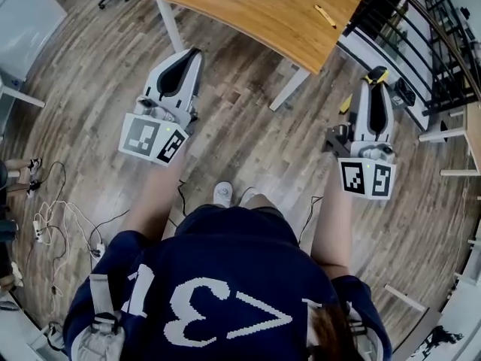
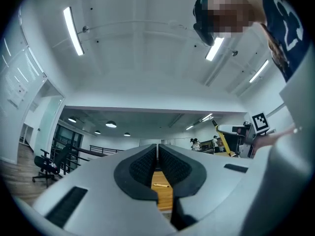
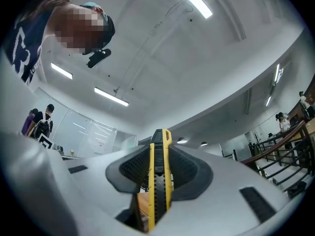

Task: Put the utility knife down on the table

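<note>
In the head view your left gripper (image 1: 194, 57) and right gripper (image 1: 374, 81) hover over plank floor (image 1: 248, 126), short of the wooden table (image 1: 248, 6). Your left gripper view shows narrow, empty jaws framing that tabletop. Your right gripper view shows pads clamping the utility knife (image 3: 158, 181) beneath ceiling lights (image 3: 110, 96).

The left tongs (image 2: 157, 147) filled the lower frame, their two dark ribbed pads meeting along a thin line at the tips, with nothing gripped between them. Lower down, where the pads parted, a strip of wooden counter (image 2: 165, 198) showed, with a small yellow object (image 2: 161, 185) lying on it. At the right edge a hand (image 2: 269, 138) held the right tongs (image 2: 220, 128), whose marker cube (image 2: 259, 122) faced the camera and from which a yellow utility knife (image 2: 222, 137) slanted. A strip light (image 2: 73, 31) ran across the white ceiling. A black office chair (image 2: 47, 164) stood far left beside a dark railing (image 2: 81, 152).
</note>
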{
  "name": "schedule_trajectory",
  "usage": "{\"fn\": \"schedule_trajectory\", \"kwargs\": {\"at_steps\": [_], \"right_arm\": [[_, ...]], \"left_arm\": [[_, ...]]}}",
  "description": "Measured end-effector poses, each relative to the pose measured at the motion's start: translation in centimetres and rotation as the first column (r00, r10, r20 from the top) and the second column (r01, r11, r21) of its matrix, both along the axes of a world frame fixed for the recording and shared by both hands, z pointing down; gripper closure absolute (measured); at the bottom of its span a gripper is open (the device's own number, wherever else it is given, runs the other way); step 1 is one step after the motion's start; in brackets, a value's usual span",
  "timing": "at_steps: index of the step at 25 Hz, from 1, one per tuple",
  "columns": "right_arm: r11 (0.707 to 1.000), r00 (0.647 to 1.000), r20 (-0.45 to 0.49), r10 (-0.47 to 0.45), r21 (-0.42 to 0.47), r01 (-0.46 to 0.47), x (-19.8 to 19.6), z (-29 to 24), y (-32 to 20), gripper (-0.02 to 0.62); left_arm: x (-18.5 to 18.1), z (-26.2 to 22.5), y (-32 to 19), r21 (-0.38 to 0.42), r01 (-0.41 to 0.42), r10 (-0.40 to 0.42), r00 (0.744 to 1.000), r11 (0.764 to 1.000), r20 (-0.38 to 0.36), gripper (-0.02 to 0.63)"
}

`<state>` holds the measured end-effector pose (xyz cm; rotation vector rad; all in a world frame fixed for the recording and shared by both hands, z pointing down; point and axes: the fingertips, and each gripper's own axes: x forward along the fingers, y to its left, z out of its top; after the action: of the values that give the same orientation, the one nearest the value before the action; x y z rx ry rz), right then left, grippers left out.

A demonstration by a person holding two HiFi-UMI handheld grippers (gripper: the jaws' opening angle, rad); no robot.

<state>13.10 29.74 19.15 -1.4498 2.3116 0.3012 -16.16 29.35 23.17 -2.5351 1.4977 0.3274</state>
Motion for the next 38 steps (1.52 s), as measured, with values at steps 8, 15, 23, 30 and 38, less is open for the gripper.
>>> {"fn": "schedule_trajectory", "kwargs": {"at_steps": [8, 15, 23, 30, 38], "right_arm": [[1.0, 1.0, 0.024, -0.013, -0.018, 0.013, -0.8, 0.6, -0.6, 0.463], [1.0, 0.999, 0.032, -0.001, -0.02, 0.001, -0.5, 1.0, -2.2, 0.463], [0.999, 0.998, 0.035, -0.05, -0.007, 0.05, 1.5, 1.1, -10.1, 0.465], [0.993, 0.993, 0.021, -0.119, 0.011, 0.119, 4.8, 0.1, -18.9, 0.465], [0.986, 0.986, 0.034, -0.165, 0.018, 0.165, 7.3, 0.0, -25.8, 0.465]], "left_arm": [[0.0, 0.5, -1.2, -0.007, -0.034, 0.034, 0.999, 0.999, 0.005, 0.583], [0.9, 1.1, -3.6, -0.021, -0.06, 0.061, 0.998, 0.998, 0.01, 0.583], [2.8, 1.8, -10.6, -0.027, -0.004, 0.005, 1.0, 1.0, 0.007, 0.583], [5.6, 1.2, -17.9, -0.017, 0.07, -0.07, 0.998, 0.997, 0.001, 0.583], [7.6, 1.0, -23.7, -0.009, 0.129, -0.129, 0.992, 0.992, 0.003, 0.583]]}}
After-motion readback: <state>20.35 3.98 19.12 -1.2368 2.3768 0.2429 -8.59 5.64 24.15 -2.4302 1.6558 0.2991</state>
